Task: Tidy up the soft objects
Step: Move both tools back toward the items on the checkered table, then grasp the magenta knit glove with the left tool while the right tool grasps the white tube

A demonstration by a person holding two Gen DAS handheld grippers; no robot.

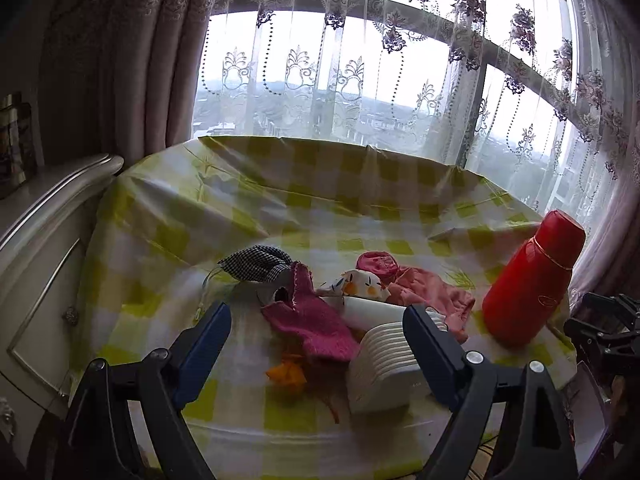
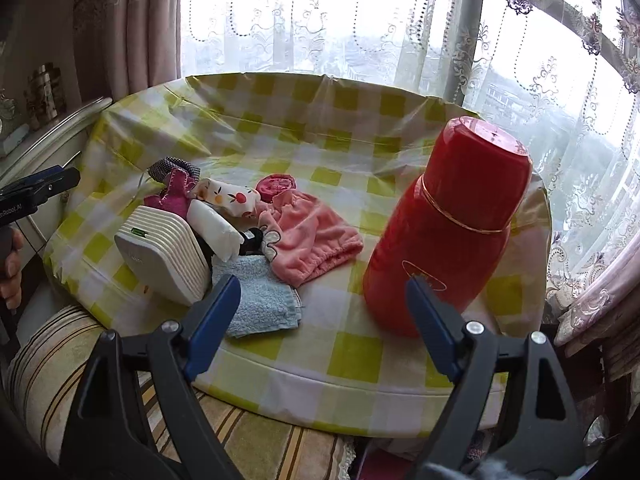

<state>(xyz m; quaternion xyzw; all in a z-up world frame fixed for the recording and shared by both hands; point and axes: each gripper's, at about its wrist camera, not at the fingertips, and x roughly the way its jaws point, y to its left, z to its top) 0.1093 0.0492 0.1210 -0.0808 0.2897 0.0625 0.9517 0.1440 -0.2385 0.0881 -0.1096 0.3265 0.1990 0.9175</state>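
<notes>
A heap of soft things lies on the checked table (image 2: 340,344): a dark pink knitted cloth (image 1: 310,322), a black-and-white checked cloth (image 1: 258,266), a fruit-print cloth (image 2: 224,196), a rolled pink item (image 2: 276,185), a light pink cloth (image 2: 310,240) and a folded blue towel (image 2: 260,300). My left gripper (image 1: 318,336) is open and empty, just short of the knitted cloth. My right gripper (image 2: 324,308) is open and empty, above the table's near edge, with the blue towel by its left finger.
A tall red flask (image 2: 452,224) stands at the right of the table. A white ribbed device (image 2: 168,256) and a white packet (image 2: 212,230) sit among the cloths. A cabinet (image 1: 44,240) stands left, a striped cushion (image 2: 52,364) below, curtains behind.
</notes>
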